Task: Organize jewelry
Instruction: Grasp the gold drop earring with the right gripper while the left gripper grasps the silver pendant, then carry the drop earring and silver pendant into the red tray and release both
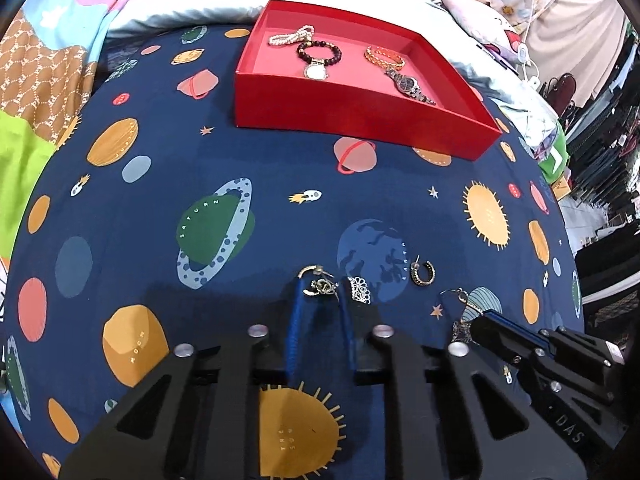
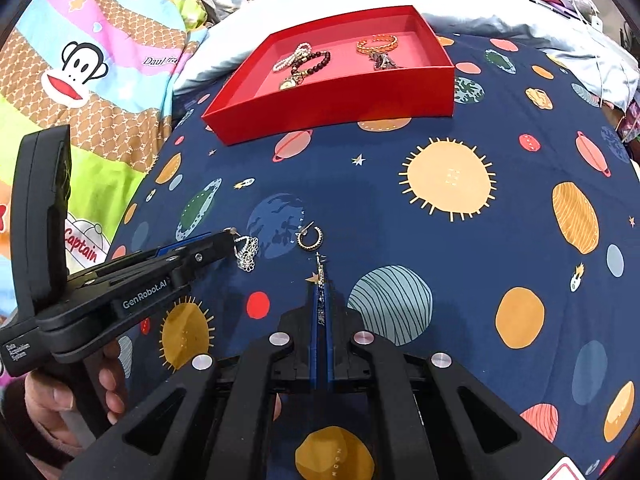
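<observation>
Right tongs (image 2: 320, 280) pinch a drop earring (image 2: 319, 270); left tongs (image 1: 334, 286), partly spread, bracket a filigree earring (image 1: 359, 290). Hoop (image 2: 310, 237) lies ahead (light, snag-prone; grip at hooks), box (image 2: 340, 108) beyond.

Far on the bed (image 2: 440, 208) sits the box (image 2: 332, 104); inside, bead bracelets (image 2: 304, 58) lie left, a bangle (image 2: 377, 44) and watch (image 1: 408, 84) right. Near, a hoop earring (image 2: 310, 237) lies between a filigree earring (image 2: 247, 254) at left and a chain earring (image 2: 320, 280) nearer.
</observation>
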